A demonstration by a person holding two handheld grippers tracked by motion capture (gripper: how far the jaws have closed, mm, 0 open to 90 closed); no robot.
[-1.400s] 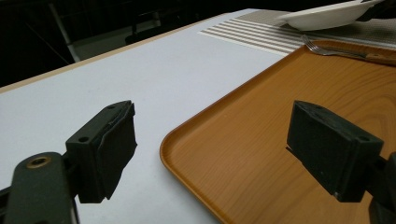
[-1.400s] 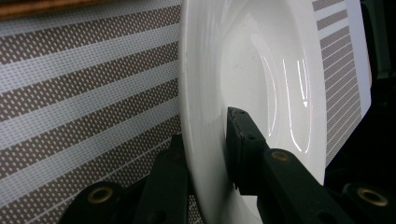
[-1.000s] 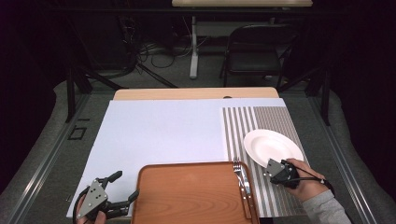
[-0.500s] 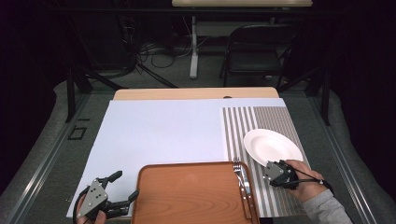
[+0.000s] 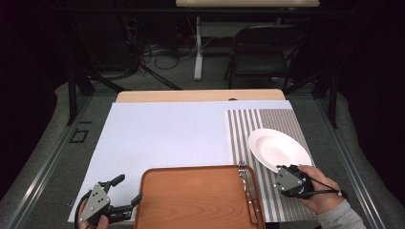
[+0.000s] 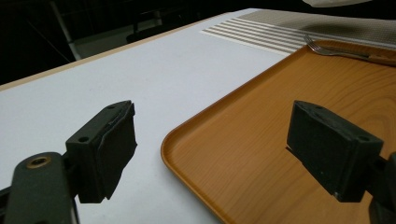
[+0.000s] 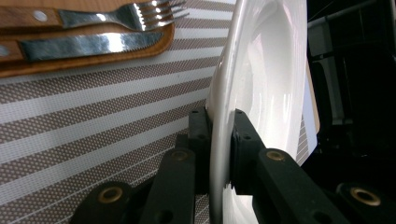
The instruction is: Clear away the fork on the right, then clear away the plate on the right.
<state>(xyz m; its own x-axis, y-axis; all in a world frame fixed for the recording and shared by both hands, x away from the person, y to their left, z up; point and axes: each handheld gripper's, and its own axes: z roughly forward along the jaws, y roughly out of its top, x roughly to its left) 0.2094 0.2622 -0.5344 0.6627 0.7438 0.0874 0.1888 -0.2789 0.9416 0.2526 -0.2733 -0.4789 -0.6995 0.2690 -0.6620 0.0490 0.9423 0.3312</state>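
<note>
A fork (image 5: 243, 172) and knife (image 7: 84, 45) lie along the wooden tray's (image 5: 191, 200) right edge (beside a striped placemat (image 5: 267, 119)).

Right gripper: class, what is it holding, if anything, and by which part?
The right gripper is shut on the white plate, pinching its near rim edge between the two jaws.

White plate (image 5: 278, 148); brown-and-white striped placemat (image 5: 248, 128); orange-brown woodgrain tray (image 5: 191, 200); pale blue-white sheet (image 5: 162, 133); black gripper pads (image 6: 109, 149)
</note>
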